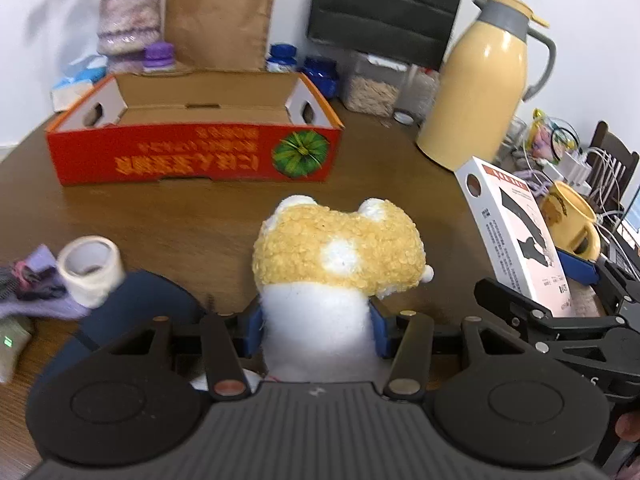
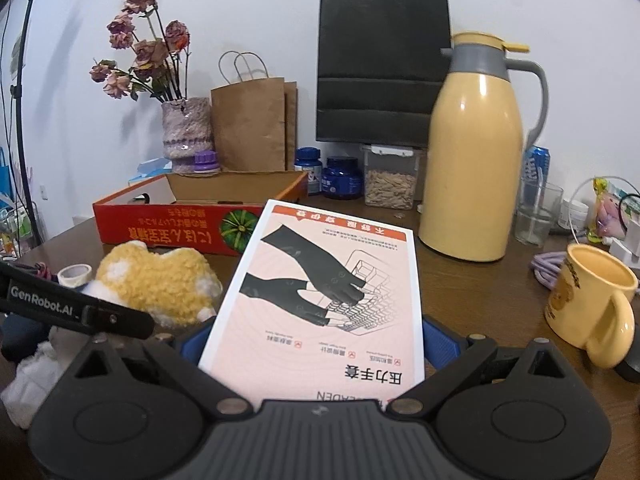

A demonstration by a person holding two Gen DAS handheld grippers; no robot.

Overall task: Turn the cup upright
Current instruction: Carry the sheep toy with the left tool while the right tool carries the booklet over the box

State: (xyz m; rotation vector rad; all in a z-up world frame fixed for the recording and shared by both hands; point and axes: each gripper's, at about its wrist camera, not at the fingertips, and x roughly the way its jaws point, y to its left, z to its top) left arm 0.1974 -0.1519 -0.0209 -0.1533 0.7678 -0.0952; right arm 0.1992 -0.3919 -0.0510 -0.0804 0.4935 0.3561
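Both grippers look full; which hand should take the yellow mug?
Right, probably. The yellow ceramic mug sits just beside the right gripper, which must first drop its pink glove box. The left gripper clamps a plush toy.

Far counter edge: red cardboard box (image 1: 192, 152), brown paper bag (image 1: 220, 16), tall yellow thermos jug (image 1: 480, 88); tape roll (image 1: 90, 270) left edge.

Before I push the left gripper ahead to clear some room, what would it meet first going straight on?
The left gripper is shut on a plush toy, so the toy leads. Beyond it lies bare table, then probably the red cardboard box. Depth is hard to judge.
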